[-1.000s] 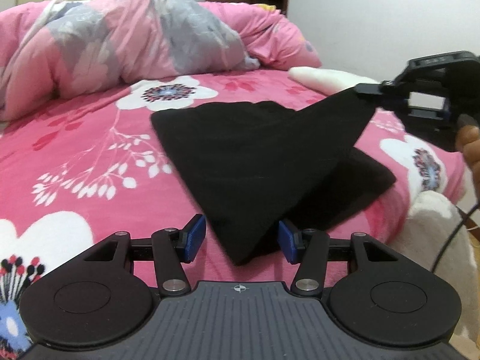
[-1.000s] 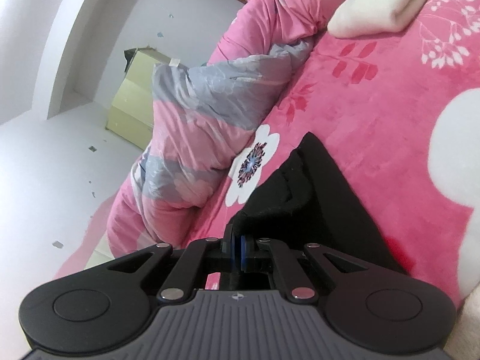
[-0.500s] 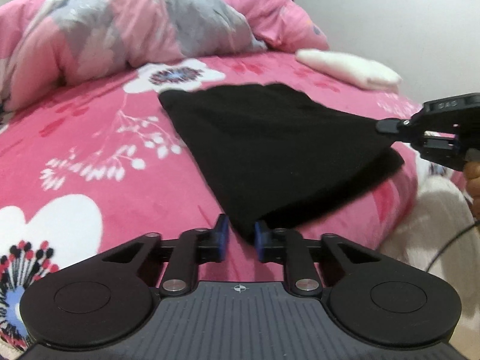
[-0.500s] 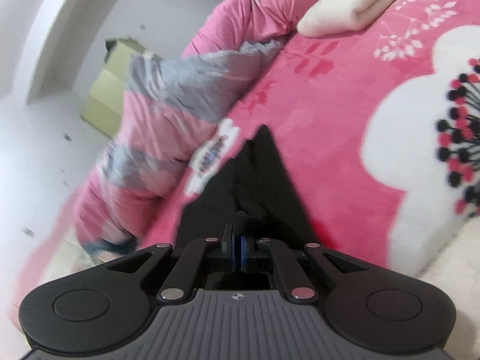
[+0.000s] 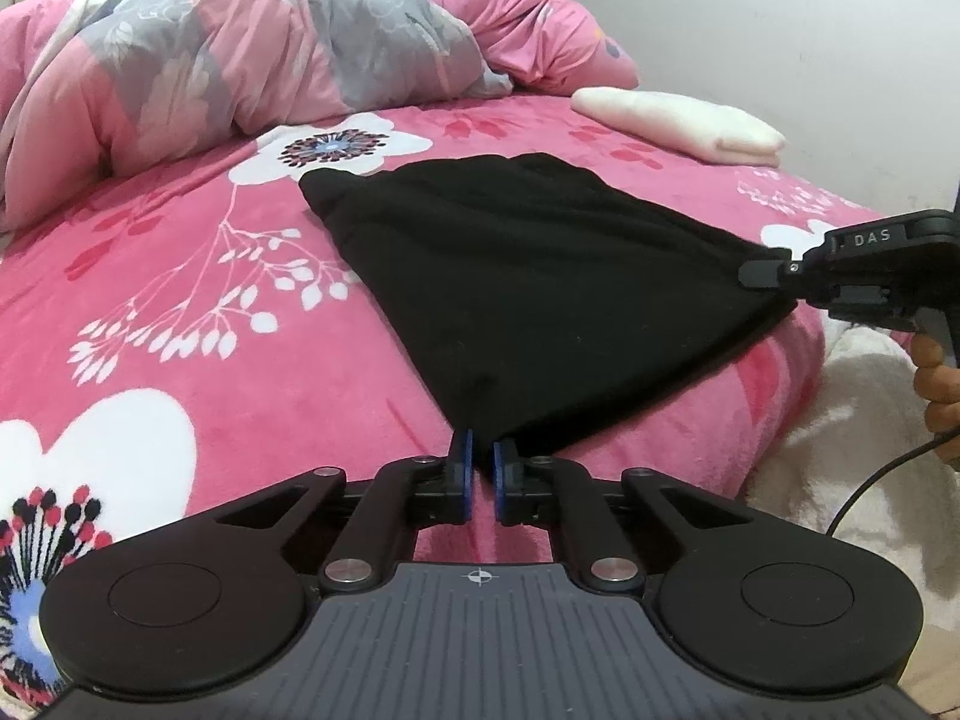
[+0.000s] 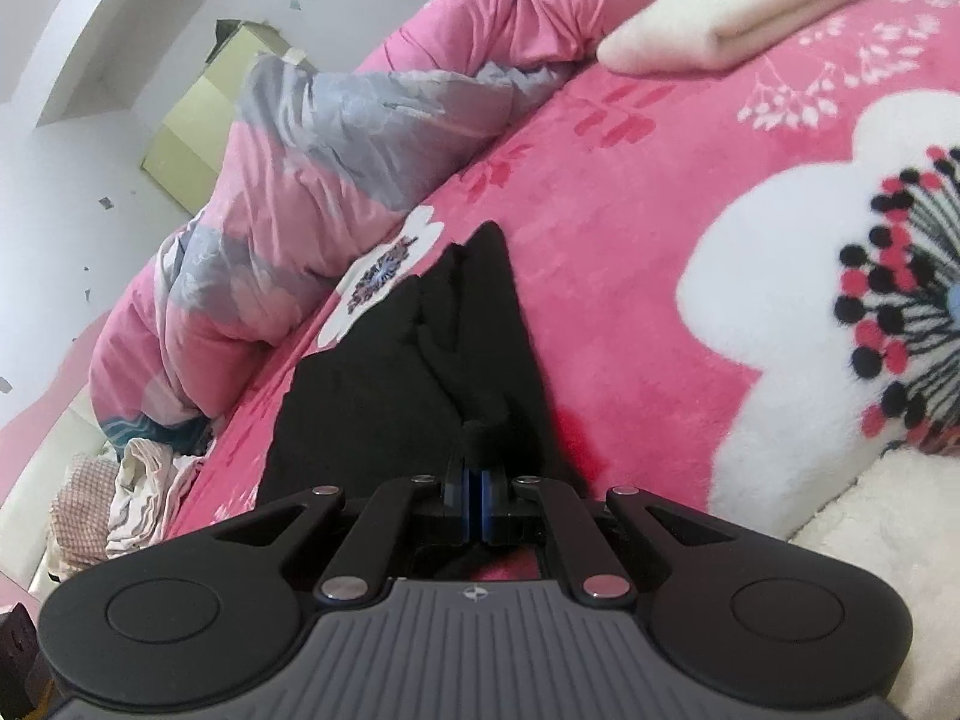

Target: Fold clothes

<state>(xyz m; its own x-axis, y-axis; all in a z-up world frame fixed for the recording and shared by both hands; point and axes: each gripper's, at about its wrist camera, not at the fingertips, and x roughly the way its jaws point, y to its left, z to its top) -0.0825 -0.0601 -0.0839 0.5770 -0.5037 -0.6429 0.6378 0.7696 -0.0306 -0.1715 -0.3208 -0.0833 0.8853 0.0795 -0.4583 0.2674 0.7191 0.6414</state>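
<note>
Black garment flat on pink bedspread, near the edge; left gripper just closed onto its near corner; right gripper clamped on opposite corner, cloth taut between, likely for the fold

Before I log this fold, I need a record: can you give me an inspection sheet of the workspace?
Surface: pink floral blanket covering the bed.
Job's things: black garment spread flat near the bed's edge.
Clutter: folded cream cloth; bunched pink and grey duvet; crumpled clothes beside the bed.
Grippers: left tongs have just closed on the garment's near corner; right tongs clamp its other corner.
Cables: black cable below the right hand.
Surroundings: white wall; yellow-green cabinet.
</note>
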